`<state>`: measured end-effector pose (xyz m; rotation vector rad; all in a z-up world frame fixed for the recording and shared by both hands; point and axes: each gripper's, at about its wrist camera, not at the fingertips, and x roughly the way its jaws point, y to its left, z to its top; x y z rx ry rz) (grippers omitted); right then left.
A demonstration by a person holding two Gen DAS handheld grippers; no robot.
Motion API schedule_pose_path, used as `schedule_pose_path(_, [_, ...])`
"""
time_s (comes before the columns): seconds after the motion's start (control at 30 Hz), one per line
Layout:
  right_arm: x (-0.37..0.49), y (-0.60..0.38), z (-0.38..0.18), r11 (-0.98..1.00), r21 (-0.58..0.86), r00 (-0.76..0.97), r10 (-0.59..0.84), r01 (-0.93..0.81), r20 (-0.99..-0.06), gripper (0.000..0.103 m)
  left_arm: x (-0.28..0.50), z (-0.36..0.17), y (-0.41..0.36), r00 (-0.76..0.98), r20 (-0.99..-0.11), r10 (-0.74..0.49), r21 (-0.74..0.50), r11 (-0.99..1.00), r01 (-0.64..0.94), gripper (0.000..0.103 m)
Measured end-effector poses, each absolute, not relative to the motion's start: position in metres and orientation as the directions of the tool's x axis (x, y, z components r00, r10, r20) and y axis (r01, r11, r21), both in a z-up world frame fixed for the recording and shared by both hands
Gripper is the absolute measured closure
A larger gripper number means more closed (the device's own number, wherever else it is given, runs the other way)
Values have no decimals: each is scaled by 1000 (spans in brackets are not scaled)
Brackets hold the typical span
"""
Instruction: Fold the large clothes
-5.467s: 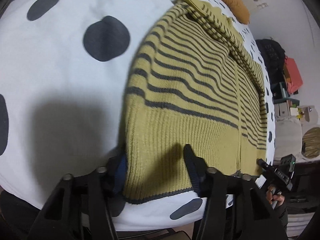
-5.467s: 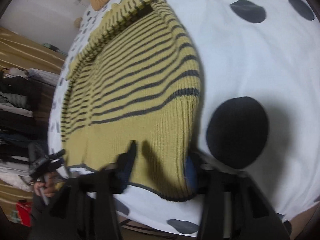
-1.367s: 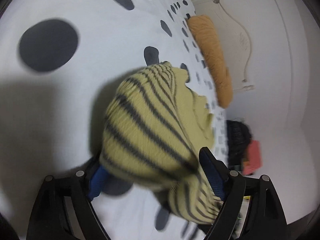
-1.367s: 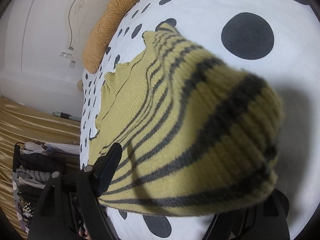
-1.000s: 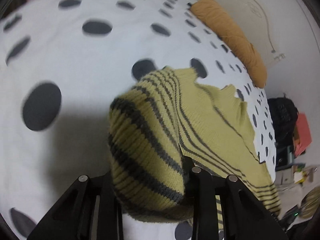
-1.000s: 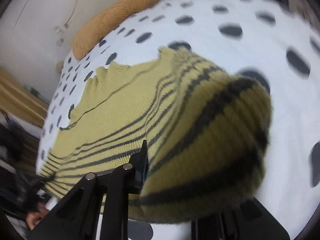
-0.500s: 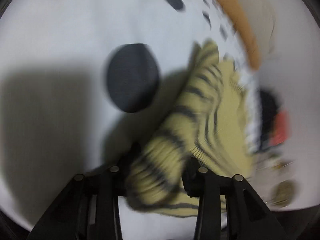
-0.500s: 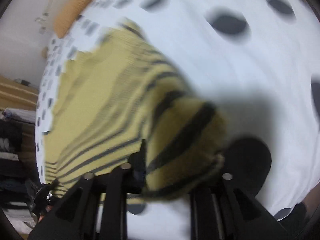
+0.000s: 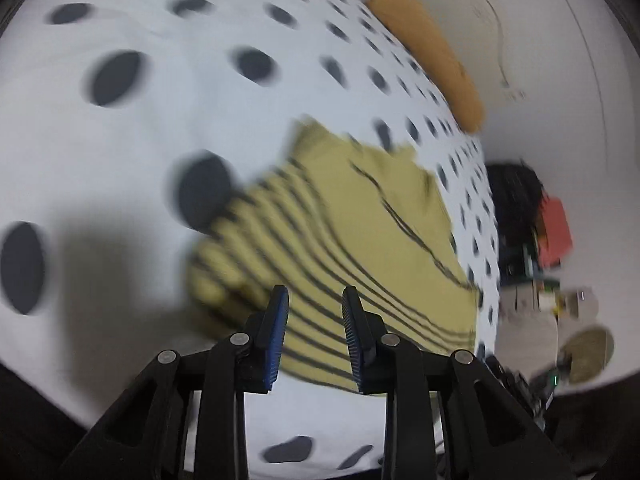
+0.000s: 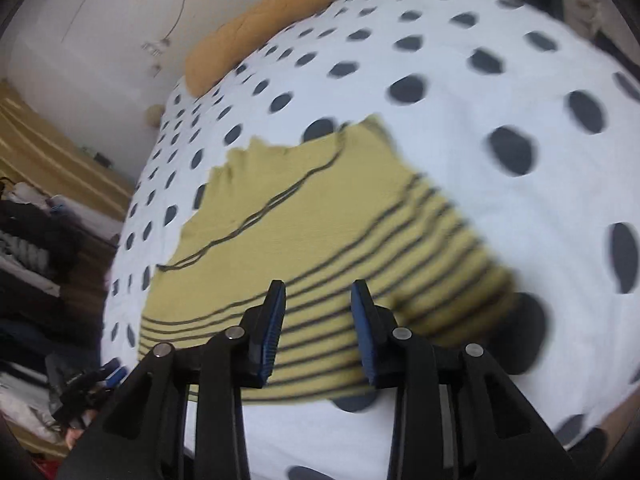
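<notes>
sweater (image 9: 352, 224) lay folded on the spotted bed (image 9: 140, 128). left gripper (image 9: 314, 332) and right gripper (image 10: 318, 326) hung parted, holding nothing. risk: loose top layer slipping, fold opening.

Sweater (image 9: 360, 232) now folded in half on the bed; left gripper (image 9: 314, 332) and right gripper (image 10: 318, 328) released it, jaws parted.

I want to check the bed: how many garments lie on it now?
1: a yellow striped sweater, folded, on the dotted bedsheet, below both open grippers.
</notes>
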<state>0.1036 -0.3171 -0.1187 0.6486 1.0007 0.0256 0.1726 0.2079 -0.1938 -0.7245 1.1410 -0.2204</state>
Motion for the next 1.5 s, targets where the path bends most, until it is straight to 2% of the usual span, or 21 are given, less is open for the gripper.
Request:
schedule_pose_path(0.07, [114,-306,-144,805,526,511,342,274,-789,70,187,-212,172,387,-763,-517,-606,782,-149,75])
schedule_pose_path(0.13, [121,-308,-172,824,461,435,302,328,-848,77,201,-240,163,354,-841,-410,-489,855,-172,78])
schedule_pose_path(0.17, [124,-320,-187,844,382,387,231,377,-893,97,213,-262,174,331,-866,-375,-457,861,-221,99])
schedule_pose_path(0.2, [123,-336,-196,835,369,378,213,408,-901,103,217,-273,188,328,-850,-413,-502,823,-266,101])
schedule_pose_path(0.27, [122,-367,-199,765,444,399,266,467,-878,103,221,-264,215,363,-813,-456,-570,750,-334,101])
schedule_pose_path(0.33, [116,-382,-178,747,474,457,256,466,-852,103,215,-220,218,477,-818,-321,-486,828,-278,103])
schedule_pose_path(0.4, [120,-383,-156,798,440,503,204,411,-840,98,222,-197,212,518,-792,-324,-487,847,-214,87])
schedule_pose_path(0.47, [138,-378,-147,808,465,532,231,362,-815,98,240,-193,199,502,-765,-403,-544,822,-168,83])
schedule_pose_path(0.6, [190,-355,-160,819,474,510,271,323,-816,98,290,-231,160,400,-815,-420,-499,859,-116,82])
schedule_pose_path(0.63, [204,-350,-169,816,475,491,282,329,-824,98,298,-248,157,366,-850,-379,-456,877,-149,83])
schedule_pose_path(0.67, [217,-348,-180,814,469,473,282,342,-835,98,309,-265,158,340,-872,-352,-431,881,-194,97])
schedule_pose_path(0.7, [222,-350,-187,815,457,463,271,356,-844,103,318,-277,167,343,-874,-345,-436,867,-240,101])
schedule_pose_path(0.77, [243,-360,-199,820,410,446,217,399,-868,103,331,-287,185,362,-859,-362,-478,819,-316,101])
schedule_pose_path(0.9, [265,-389,-199,775,415,435,202,477,-877,103,362,-281,201,346,-881,-321,-440,825,-355,101])
schedule_pose_path(1.13, [195,-350,-138,832,448,502,248,328,-829,101,273,-198,200,451,-868,-206,-340,909,-239,101])
schedule_pose_path(1.23, [165,-314,-155,888,368,420,234,274,-877,101,234,-213,183,401,-895,-195,-286,941,-180,97])
schedule_pose_path(1.3, [158,-309,-186,923,257,332,156,286,-930,103,224,-243,193,345,-933,-105,-198,949,-246,97])
schedule_pose_path(1.33, [156,-317,-194,904,284,327,176,320,-928,103,219,-251,206,328,-940,-89,-192,937,-293,98])
schedule_pose_path(1.4, [146,-336,-190,797,401,354,253,452,-900,103,207,-252,239,343,-922,-180,-316,863,-395,102])
schedule_pose_path(1.47, [139,-332,-168,781,439,398,267,444,-878,97,192,-237,259,383,-894,-232,-396,809,-435,101])
schedule_pose_path(1.5, [137,-321,-152,805,447,422,275,391,-864,97,183,-229,264,398,-888,-232,-407,800,-442,81])
